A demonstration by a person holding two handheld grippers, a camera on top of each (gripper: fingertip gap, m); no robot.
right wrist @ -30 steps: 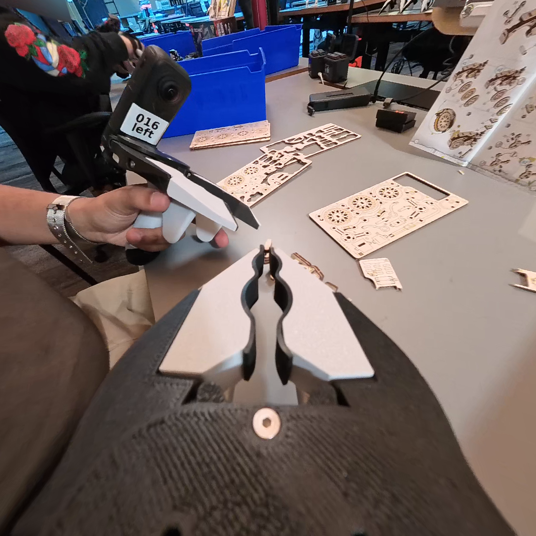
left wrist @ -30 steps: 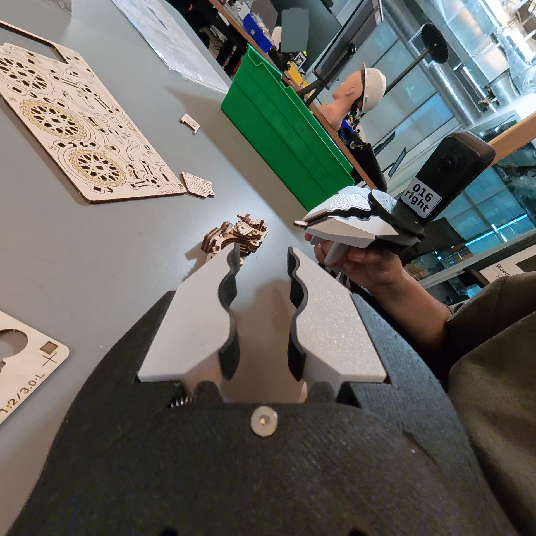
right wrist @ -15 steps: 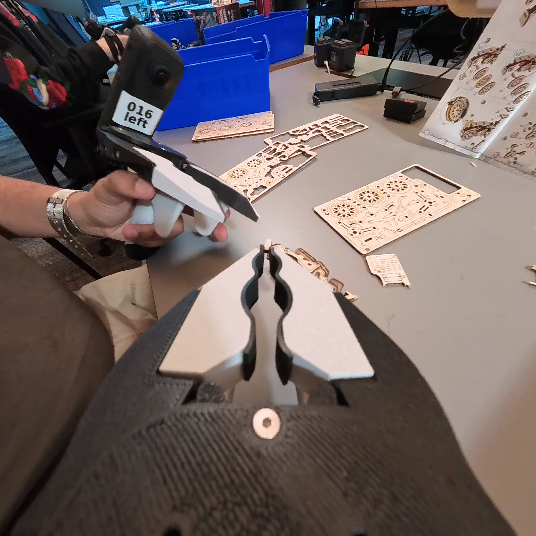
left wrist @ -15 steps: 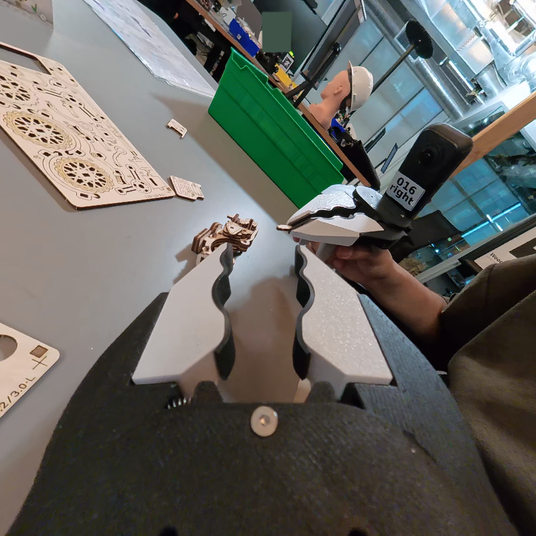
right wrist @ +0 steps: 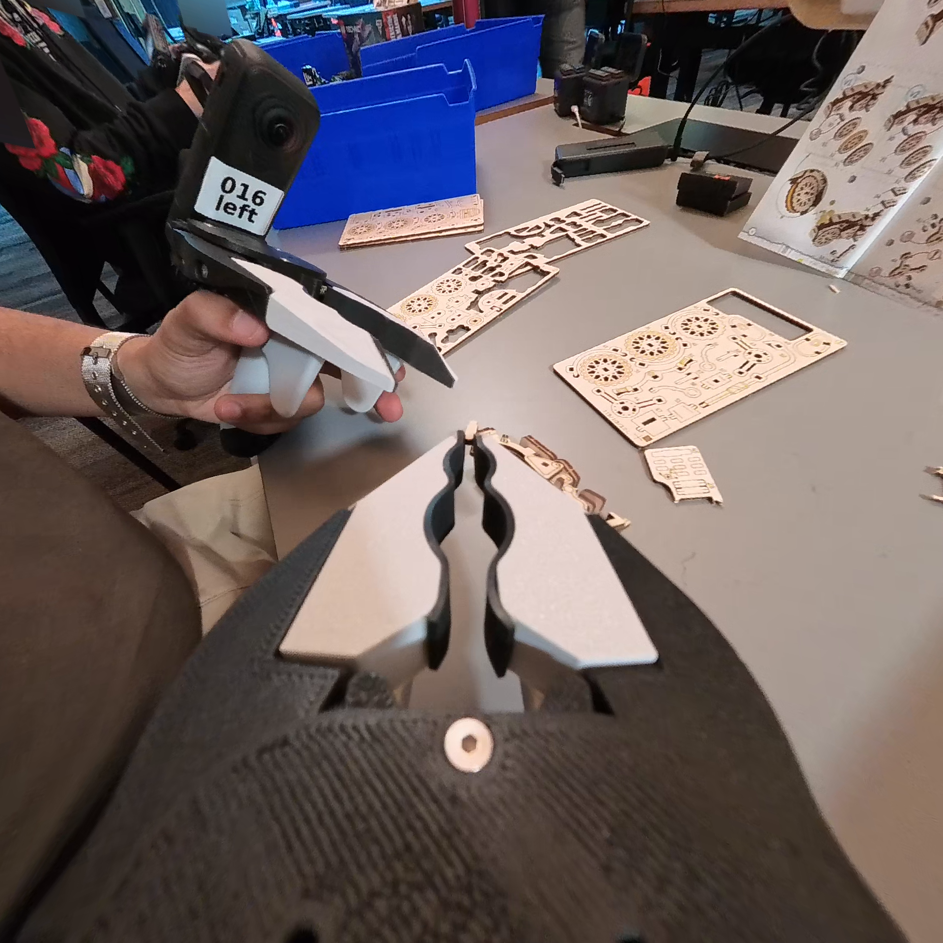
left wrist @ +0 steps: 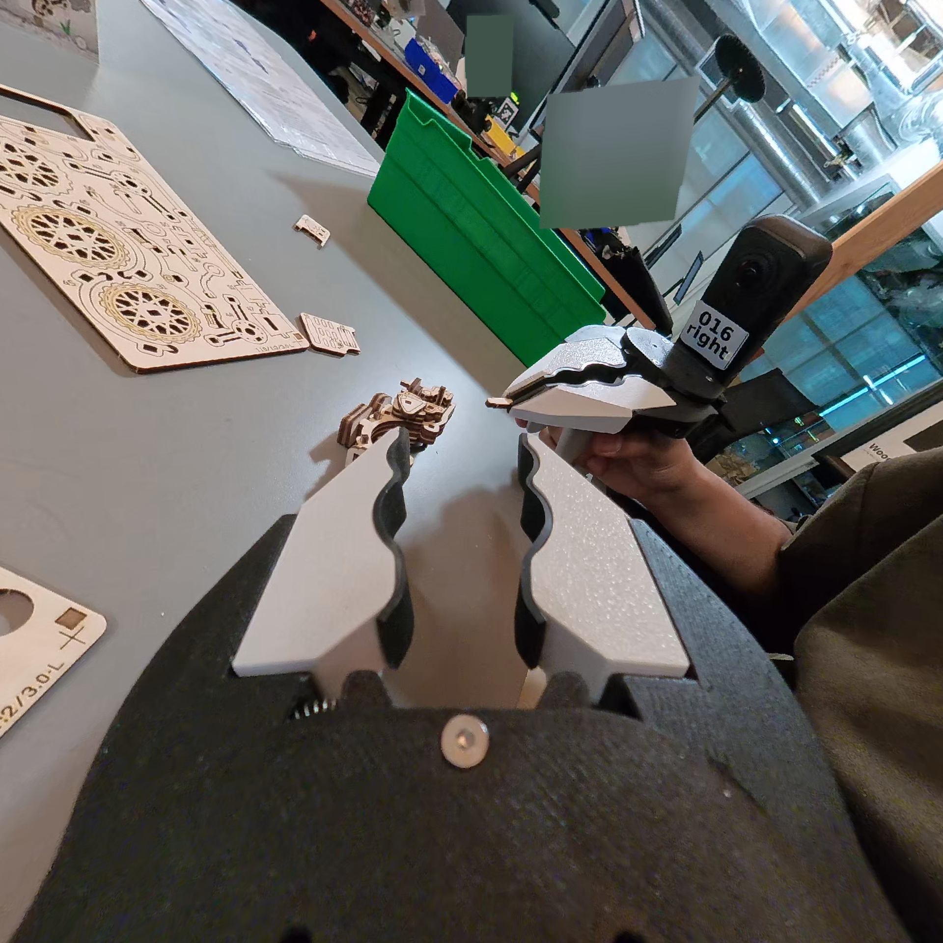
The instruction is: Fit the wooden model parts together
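The right gripper [right wrist: 470, 443] pinches a small wooden piece [right wrist: 471, 427] above the half-built model [left wrist: 403, 419]; the left gripper [left wrist: 462, 451] gapes wide, empty

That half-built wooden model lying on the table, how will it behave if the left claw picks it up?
The half-built wooden model looks like thin layered plywood, so probably light and stiff. Its small tabs and slotted joints suggest a hard squeeze could snap or unseat pieces. It lies low on the table, so unlikely to roll; the open left claw might nudge it sliding.
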